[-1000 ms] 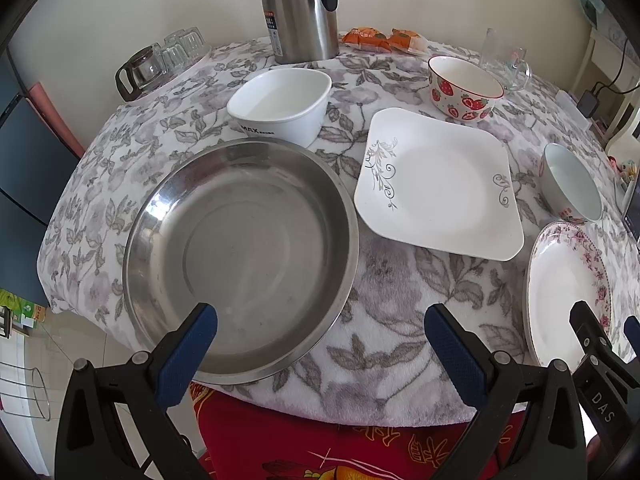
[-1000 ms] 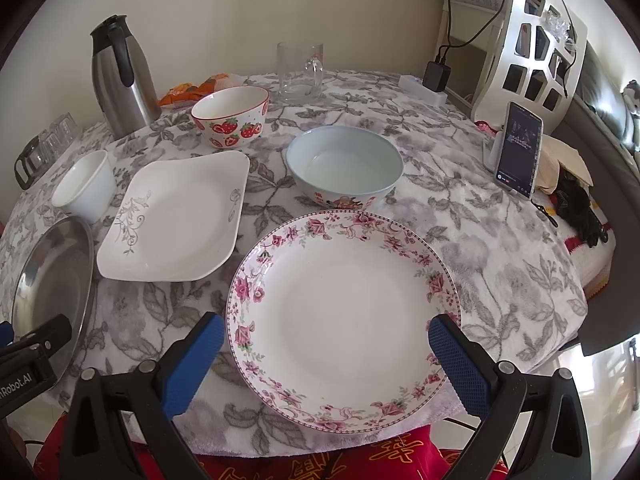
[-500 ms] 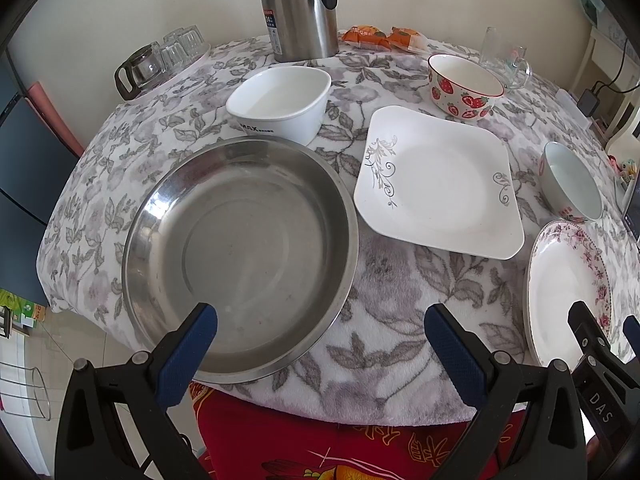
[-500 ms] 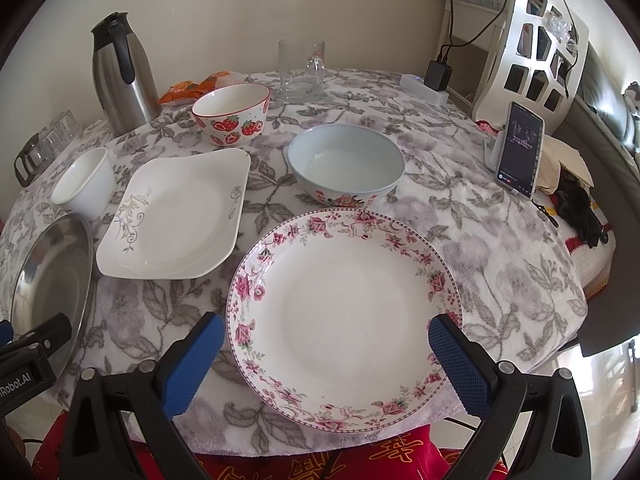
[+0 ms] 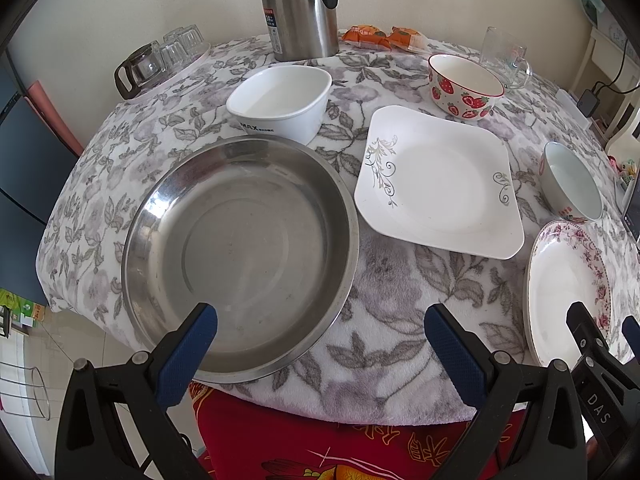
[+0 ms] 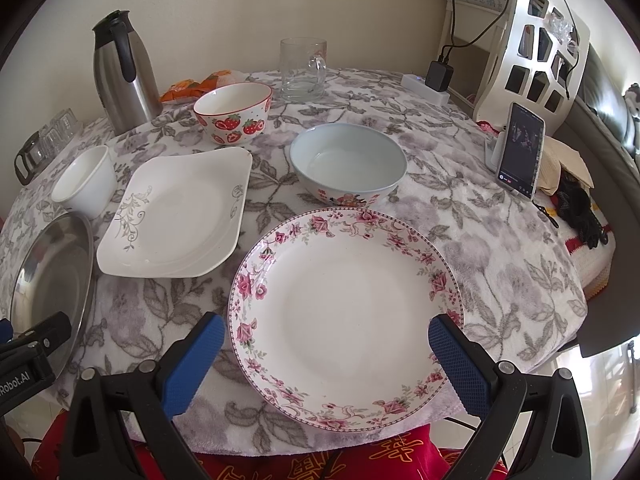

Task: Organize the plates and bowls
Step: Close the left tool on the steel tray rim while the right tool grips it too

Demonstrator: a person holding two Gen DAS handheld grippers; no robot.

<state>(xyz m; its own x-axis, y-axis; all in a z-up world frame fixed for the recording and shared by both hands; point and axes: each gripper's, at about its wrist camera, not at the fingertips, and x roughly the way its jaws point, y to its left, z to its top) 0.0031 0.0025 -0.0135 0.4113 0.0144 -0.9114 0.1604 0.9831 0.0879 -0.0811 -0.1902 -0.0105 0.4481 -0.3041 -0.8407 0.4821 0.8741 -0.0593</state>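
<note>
A steel pan [image 5: 240, 248] lies at the table's near left, with a white square bowl [image 5: 280, 102] behind it. A white square plate [image 5: 438, 182] [image 6: 176, 212] lies mid-table. A strawberry bowl [image 5: 464, 86] [image 6: 234, 112] stands behind it. A pale blue bowl [image 6: 348, 164] [image 5: 572, 182] stands behind a rose-rimmed round plate [image 6: 344, 312] [image 5: 568, 296]. My left gripper [image 5: 320, 336] is open and empty above the pan's near rim. My right gripper [image 6: 326, 344] is open and empty, its fingers either side of the rose plate's near part.
A steel thermos [image 5: 300, 4] [image 6: 122, 72], snack packets [image 5: 380, 36], a glass mug [image 6: 304, 70] and upturned glasses [image 5: 164, 60] stand along the back. A phone on a stand [image 6: 520, 152] and a power strip [image 6: 428, 84] sit at the right. The floral tablecloth [image 5: 384, 288] drops off at the near edge.
Both views have crept slightly forward and down towards the table. No dish has moved and both grippers stay open.
</note>
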